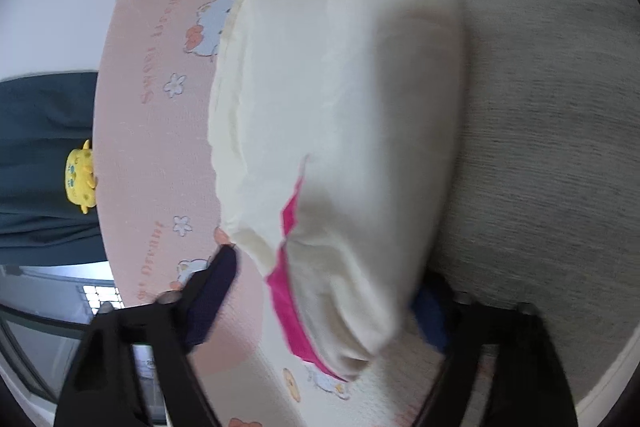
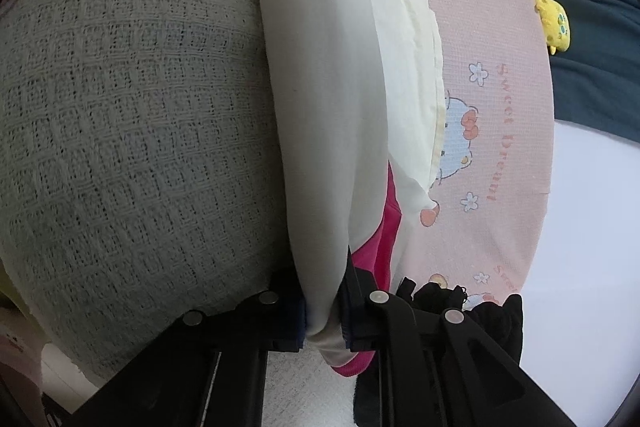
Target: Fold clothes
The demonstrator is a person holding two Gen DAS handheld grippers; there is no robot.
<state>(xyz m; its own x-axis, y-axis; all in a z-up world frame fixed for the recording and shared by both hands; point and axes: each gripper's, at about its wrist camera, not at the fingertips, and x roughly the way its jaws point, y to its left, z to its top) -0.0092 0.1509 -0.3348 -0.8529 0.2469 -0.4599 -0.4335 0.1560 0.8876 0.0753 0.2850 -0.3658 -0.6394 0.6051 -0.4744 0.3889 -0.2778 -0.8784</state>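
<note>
A cream-white garment (image 1: 340, 107) with bright pink trim (image 1: 288, 307) lies folded over on a pink cartoon-print sheet (image 1: 160, 131). My left gripper (image 1: 320, 307) is open, its fingers wide apart on either side of the garment's near pink-edged end; the right finger is partly hidden behind the cloth. In the right wrist view the same garment (image 2: 332, 107) runs up the middle. My right gripper (image 2: 324, 319) is shut on the garment's near end, with white cloth and pink trim (image 2: 380, 239) pinched between the pads.
A grey waffle-knit blanket (image 2: 132, 131) lies beside the garment, also in the left wrist view (image 1: 540, 127). A yellow plush toy (image 1: 80, 177) sits at the sheet's far edge on dark green fabric (image 1: 40, 163). A black cloth item (image 2: 480, 307) lies by my right gripper.
</note>
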